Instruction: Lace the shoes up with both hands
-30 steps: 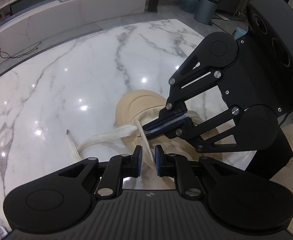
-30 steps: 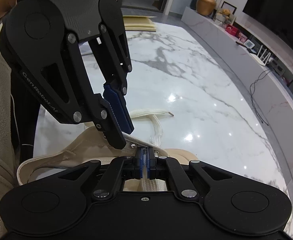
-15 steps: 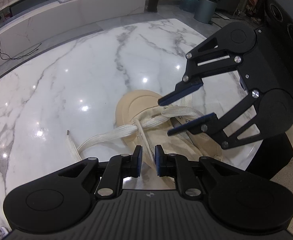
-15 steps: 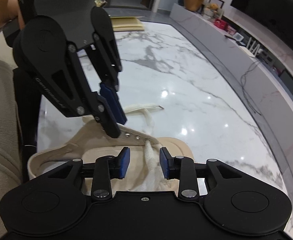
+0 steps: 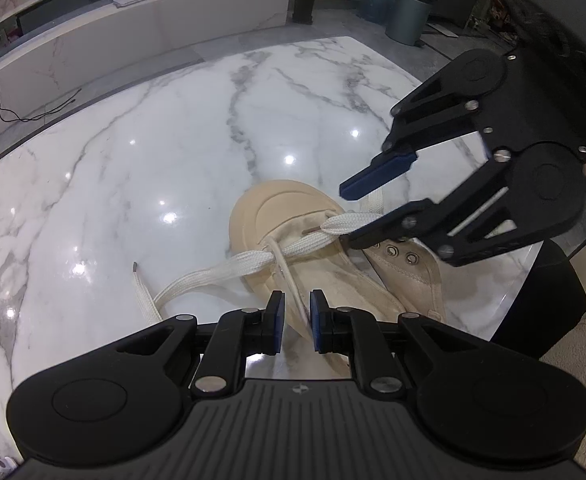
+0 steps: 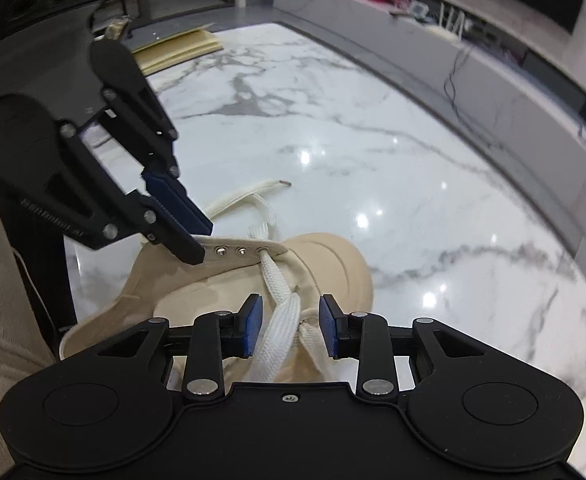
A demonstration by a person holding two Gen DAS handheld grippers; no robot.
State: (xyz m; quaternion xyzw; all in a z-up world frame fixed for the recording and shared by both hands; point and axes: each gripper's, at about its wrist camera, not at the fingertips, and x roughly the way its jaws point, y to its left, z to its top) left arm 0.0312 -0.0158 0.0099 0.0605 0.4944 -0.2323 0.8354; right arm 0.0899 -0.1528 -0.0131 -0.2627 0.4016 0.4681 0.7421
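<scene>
**Cream canvas shoe, lace crossed at the lowest eyelets, both grippers apart**

Nearest to me, I am holding my left gripper (image 5: 295,322) with its blue pads standing apart, a thin run of the flat white woven shoelace (image 5: 253,260) passing through the gap without being pinched. I am keeping my right gripper (image 6: 291,330) wider apart still, straddling the spot where the two lace strands cross, and clamping nothing. I judge both tools are hovering this low because the lace is the thing to be caught, and the crossing is where it lies closest.

Just beyond the pads, the cream canvas low-top shoe with a rubber toe cap (image 5: 293,216) is lying on the glossy white marble table with grey veins (image 5: 173,140), toe pointing away from me. The lace is passing only through the pair of eyelets nearest the toe; the small metal eyelets (image 6: 231,250) further back along the flap are showing empty. One tip (image 5: 307,231) is resting on the toe canvas beside my right gripper's lower finger; the other end is trailing off onto the marble at my left, its aglet (image 5: 135,267) lying flat.

Inside the shoe's opening I am seeing nothing but lining. At the table's far side a stack of pale flat sheets (image 6: 177,46) is sitting well apart.
</scene>
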